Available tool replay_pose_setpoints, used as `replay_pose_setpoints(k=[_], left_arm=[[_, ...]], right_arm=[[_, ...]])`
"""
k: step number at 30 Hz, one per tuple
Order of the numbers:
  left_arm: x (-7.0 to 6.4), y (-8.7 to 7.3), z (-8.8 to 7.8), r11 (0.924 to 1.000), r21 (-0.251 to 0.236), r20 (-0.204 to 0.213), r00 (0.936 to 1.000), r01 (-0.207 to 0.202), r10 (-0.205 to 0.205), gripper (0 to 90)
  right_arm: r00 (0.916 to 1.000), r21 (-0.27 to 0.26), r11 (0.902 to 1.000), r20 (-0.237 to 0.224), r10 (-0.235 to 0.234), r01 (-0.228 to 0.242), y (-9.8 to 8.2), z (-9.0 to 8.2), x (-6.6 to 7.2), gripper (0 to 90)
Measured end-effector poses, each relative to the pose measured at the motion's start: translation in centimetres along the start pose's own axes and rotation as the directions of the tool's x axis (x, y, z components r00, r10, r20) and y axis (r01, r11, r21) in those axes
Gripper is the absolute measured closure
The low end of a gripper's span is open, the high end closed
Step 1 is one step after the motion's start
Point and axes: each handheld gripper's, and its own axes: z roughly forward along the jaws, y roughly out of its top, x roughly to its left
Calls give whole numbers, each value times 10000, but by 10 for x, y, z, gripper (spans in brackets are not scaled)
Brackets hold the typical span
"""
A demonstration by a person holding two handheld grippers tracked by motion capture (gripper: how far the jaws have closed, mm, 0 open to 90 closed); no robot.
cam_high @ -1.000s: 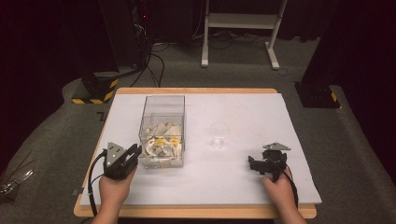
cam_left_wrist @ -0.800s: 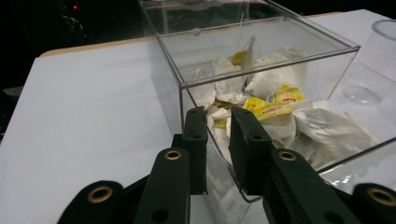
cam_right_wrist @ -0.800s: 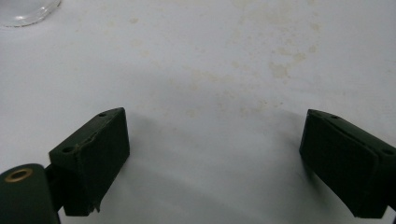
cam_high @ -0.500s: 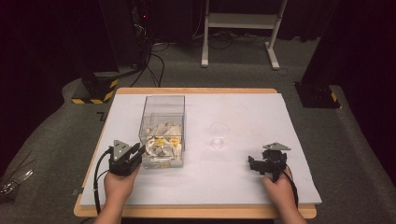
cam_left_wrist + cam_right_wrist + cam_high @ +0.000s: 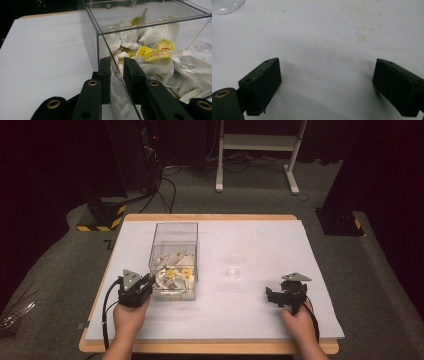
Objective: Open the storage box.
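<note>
The clear square-sided plastic box [image 5: 174,260] stands upright and open-topped on the white sheet, left of centre, its near wall clamped. Inside lies a jumbled heap of white teabags with yellow tags [image 5: 155,53].

- It looked like a lab or test studio.
- A white-covered wooden table [image 5: 310,270] stood on grey carpet [image 5: 65,270].
- Black curtains [image 5: 45,165], loose black cables [image 5: 160,190] and a white metal stand [image 5: 255,145] ringed it.

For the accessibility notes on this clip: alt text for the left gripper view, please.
The left gripper is clamped on the near wall of a clear plastic box, one jaw outside, one inside. The box holds a heap of tea bags with yellow tags, on a white table.
</note>
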Motion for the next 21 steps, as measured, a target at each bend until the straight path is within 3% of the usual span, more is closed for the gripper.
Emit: replay_pose_setpoints(k=[21], left_arm=[[-3,-9,-12,9998,-146,-5,9999,156,-156,788]], right_arm=[[10000,1,10000,2,-3,3,0,0,0,84]])
